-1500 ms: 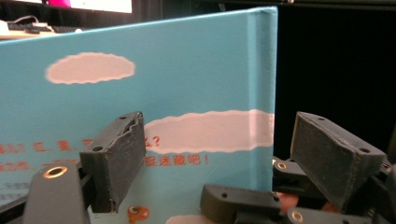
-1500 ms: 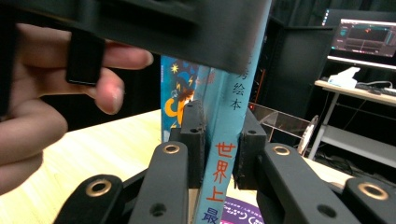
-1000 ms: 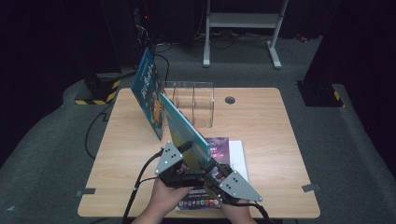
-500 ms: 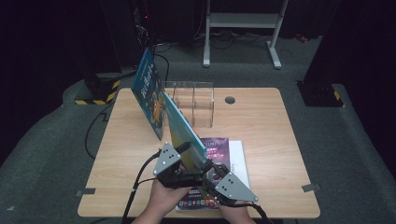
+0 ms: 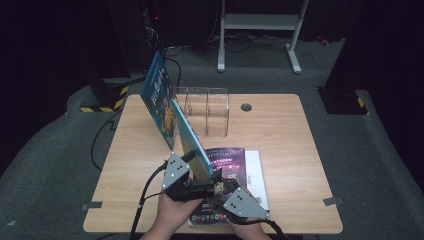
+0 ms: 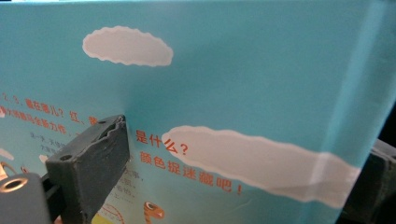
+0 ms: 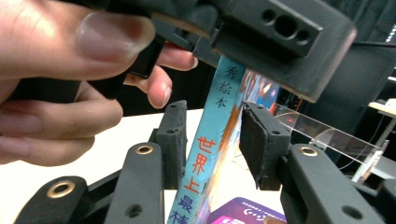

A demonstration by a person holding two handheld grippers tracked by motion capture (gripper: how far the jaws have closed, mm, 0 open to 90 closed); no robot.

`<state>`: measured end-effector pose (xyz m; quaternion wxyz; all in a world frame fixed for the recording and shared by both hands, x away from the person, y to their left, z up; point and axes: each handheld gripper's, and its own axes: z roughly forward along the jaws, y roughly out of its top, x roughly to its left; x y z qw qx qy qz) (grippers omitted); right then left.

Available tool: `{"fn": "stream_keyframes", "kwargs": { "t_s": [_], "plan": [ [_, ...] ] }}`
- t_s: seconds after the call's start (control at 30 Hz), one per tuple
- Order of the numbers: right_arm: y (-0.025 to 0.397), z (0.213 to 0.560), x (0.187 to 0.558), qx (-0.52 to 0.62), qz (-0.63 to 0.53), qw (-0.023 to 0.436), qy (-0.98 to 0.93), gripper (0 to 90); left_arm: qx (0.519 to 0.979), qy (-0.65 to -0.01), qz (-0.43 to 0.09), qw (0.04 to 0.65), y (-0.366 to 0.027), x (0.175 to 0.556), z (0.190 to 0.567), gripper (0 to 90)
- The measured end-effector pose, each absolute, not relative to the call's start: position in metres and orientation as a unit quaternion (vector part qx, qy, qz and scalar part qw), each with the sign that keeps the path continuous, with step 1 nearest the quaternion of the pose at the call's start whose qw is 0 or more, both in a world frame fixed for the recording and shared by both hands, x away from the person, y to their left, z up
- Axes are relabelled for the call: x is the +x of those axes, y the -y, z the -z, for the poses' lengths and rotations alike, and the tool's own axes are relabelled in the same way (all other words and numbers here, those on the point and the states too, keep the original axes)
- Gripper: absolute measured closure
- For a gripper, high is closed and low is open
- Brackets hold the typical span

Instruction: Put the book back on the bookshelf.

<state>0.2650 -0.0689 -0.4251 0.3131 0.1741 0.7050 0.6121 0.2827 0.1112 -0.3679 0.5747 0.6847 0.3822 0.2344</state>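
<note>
From above, I count two grippers at the near edge of the bench (image 5: 280, 130). My left gripper (image 5: 186, 159) grips the near corner of one teal picture book (image 5: 186, 135), which stands tilted on its edge and runs back towards the one clear acrylic rack (image 5: 207, 111). My right gripper (image 5: 218, 176) sits just right of that corner. A second book, the purple one (image 5: 231, 159), lies flat on a white sheet just right of the teal book.

In my left gripper view, one jaw presses the teal book's cover (image 6: 243, 84) (two white clouds printed on it).

In my right gripper view, my right gripper (image 7: 209, 140) straddles the book's spine (image 7: 211, 154), jaws parted, not clamped. My left hand (image 7: 60, 88) is above.
</note>
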Motion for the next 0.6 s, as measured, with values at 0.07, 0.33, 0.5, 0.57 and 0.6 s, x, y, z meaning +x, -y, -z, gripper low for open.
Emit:
{"fn": "stream_keyframes", "kwargs": {
  "t_s": [0.07,0.33,0.5,0.57,0.6],
  "plan": [
    [0.066,0.427,0.265,0.172,-0.61,0.311,-0.708,61.0,0.685,-0.383,-0.234,0.574,-0.114,0.282,0.369,6.4],
    [0.054,0.435,0.262,0.165,-0.605,0.303,-0.718,58.8,0.688,-0.38,-0.241,0.57,-0.126,0.28,0.375,8.1],
    [0.049,0.438,0.262,0.16,-0.605,0.299,-0.721,58.2,0.689,-0.377,-0.242,0.569,-0.13,0.28,0.378,7.6],
    [0.047,0.439,0.262,0.158,-0.604,0.295,-0.723,57.6,0.691,-0.376,-0.244,0.568,-0.132,0.28,0.379,8.4],
    [0.047,0.439,0.262,0.158,-0.604,0.295,-0.723,57.6,0.691,-0.376,-0.244,0.567,-0.132,0.28,0.379,8.4]
  ]
}}
